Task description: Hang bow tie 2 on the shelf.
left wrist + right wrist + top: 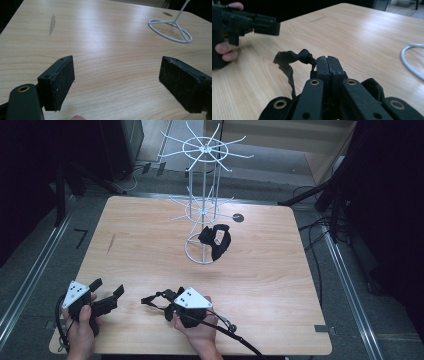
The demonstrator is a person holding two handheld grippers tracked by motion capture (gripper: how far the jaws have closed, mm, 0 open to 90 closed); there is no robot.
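In the left gripper view I see my left gripper (117,82) with its two black jaws standing wide apart, and nothing is between them, only the bare wood. The pads (62,85) are dark and a little dusty. The wooden table (107,37) has a grey smear (52,23) far on the left side. At the top right stands the white wire ring base (170,30) of a stand, with one thin white rod (182,10) going up from it. A fingertip (77,117) shows at the bottom edge.
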